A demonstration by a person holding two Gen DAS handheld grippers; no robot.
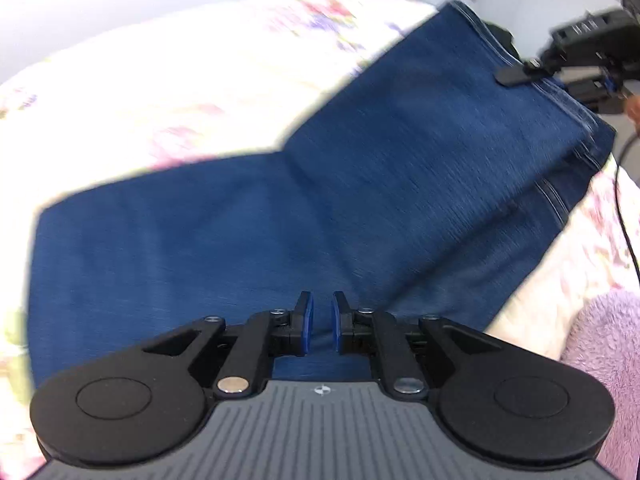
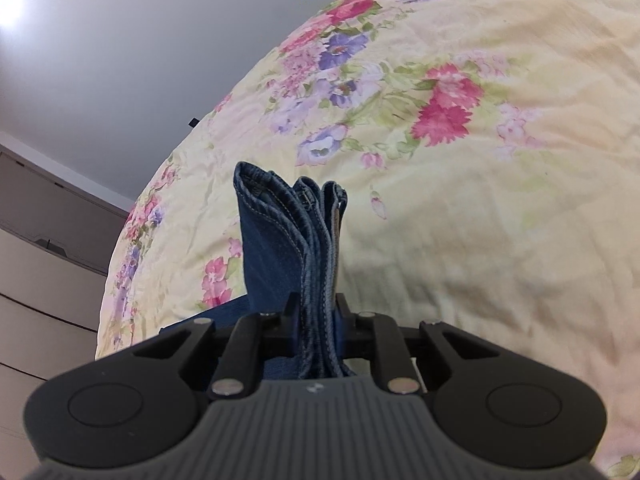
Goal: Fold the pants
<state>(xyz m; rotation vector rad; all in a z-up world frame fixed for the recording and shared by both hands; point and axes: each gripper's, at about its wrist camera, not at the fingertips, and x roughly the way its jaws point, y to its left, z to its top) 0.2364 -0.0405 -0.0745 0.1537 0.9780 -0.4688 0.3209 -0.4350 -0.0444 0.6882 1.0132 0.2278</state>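
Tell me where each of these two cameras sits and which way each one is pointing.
Left wrist: sits on the left gripper, looks down along its slightly parted fingers onto the jeans; the right gripper shows far right.
Right wrist: sits on the right gripper, looks along fingers clamped on the stacked edges of the jeans, bedspread beyond.
Shared: the jeans, the flowered bedspread.

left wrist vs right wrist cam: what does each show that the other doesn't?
Left wrist only: the jeans' broad folded panel lying on the bedspread, a purple fleece blanket, the left gripper with a narrow gap and nothing between its pads, and the right gripper seen from outside.

Right wrist only: stacked denim hems clamped in the right gripper, plus drawers and the wall.

Both: jeans, floral bedspread.
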